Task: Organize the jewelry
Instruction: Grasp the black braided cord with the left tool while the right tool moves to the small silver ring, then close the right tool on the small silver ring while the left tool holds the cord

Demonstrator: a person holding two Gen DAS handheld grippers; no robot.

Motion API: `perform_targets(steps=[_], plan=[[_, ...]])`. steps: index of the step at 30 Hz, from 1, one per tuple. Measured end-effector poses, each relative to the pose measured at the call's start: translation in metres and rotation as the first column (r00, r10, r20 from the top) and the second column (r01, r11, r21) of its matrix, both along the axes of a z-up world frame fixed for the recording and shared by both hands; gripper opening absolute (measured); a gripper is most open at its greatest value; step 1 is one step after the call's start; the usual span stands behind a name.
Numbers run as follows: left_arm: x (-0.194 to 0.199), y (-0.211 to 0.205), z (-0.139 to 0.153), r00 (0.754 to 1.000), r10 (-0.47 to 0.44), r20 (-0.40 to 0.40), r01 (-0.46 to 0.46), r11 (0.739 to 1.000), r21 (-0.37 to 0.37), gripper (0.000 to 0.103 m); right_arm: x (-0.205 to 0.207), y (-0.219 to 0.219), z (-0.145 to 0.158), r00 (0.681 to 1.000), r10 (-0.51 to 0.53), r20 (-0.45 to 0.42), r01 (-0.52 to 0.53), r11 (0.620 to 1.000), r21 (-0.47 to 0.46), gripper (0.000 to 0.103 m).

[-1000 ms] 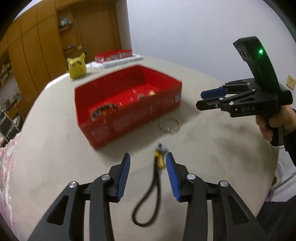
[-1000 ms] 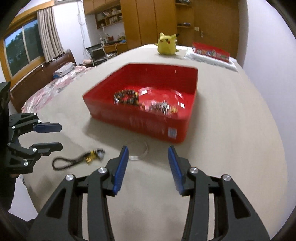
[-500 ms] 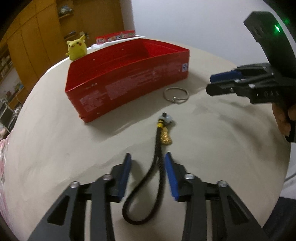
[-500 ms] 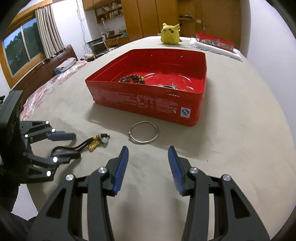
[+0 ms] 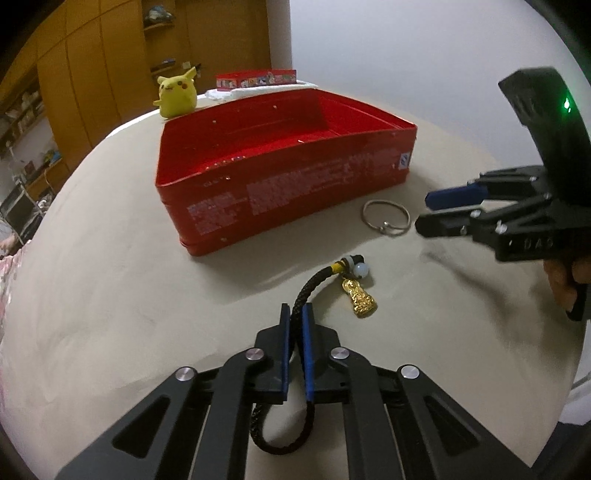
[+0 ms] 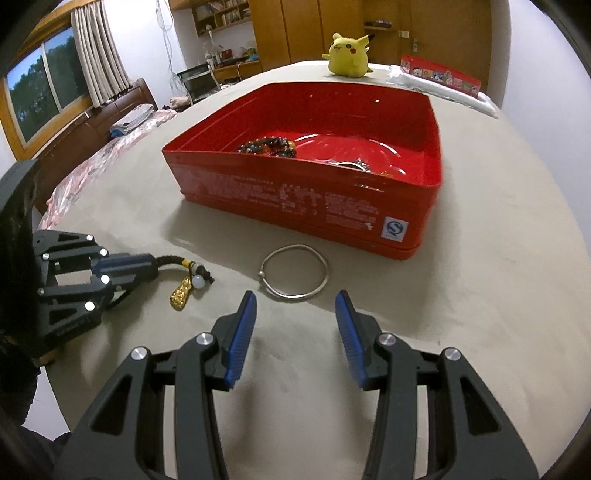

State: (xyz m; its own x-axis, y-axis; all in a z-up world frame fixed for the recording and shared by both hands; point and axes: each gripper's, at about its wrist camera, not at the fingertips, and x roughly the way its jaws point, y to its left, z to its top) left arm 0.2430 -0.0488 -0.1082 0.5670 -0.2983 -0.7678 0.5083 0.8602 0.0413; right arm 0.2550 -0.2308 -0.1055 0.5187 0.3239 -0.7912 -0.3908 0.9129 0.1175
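A round beige cloth-covered tabletop (image 6: 498, 258) extends ahead of the gripper. Beyond its far edge stand tall orange-brown wooden cabinets (image 6: 295, 29) with open shelves (image 6: 221, 14). Far left of the right gripper, a wood-framed window (image 6: 37, 88) shows trees, flanked by a beige pleated curtain (image 6: 99, 51). Below it lies a bed with pink patterned bedding (image 6: 92, 166). A plain white wall (image 5: 406, 48) rises at right.
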Motion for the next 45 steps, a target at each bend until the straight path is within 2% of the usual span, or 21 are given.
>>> perform_targets(steps=[7, 11, 18, 21, 32, 45], plan=[[0.009, 0.005, 0.003, 1.000, 0.018, 0.005, -0.018, 1.000, -0.023, 0.006, 0.011, 0.011, -0.006, 1.000, 0.009, -0.016, -0.009, 1.000, -0.024, 0.055], [0.011, 0.008, 0.005, 1.000, 0.023, 0.009, -0.023, 0.999, -0.030, 0.005, 0.015, 0.015, -0.009, 1.000, 0.006, -0.013, -0.007, 0.999, -0.044, 0.057], [0.016, 0.008, 0.006, 1.000, 0.025, 0.011, -0.025, 0.999, -0.039, 0.005, 0.024, 0.019, -0.013, 1.000, 0.006, -0.009, -0.006, 0.998, -0.063, 0.058], [0.017, 0.009, 0.007, 1.000, 0.028, 0.011, -0.027, 0.999, -0.042, 0.005, 0.024, 0.021, -0.013, 1.000, 0.007, 0.001, -0.007, 0.997, -0.077, 0.049], [0.017, 0.012, 0.011, 0.999, 0.037, 0.015, -0.036, 0.998, -0.053, 0.005, 0.017, 0.014, -0.005, 1.000, 0.005, 0.003, -0.005, 0.999, -0.050, 0.049], [0.004, 0.008, 0.035, 0.998, 0.035, 0.059, -0.031, 0.998, -0.063, 0.005, 0.004, 0.004, 0.017, 0.999, -0.007, 0.045, 0.008, 1.000, -0.023, 0.049]])
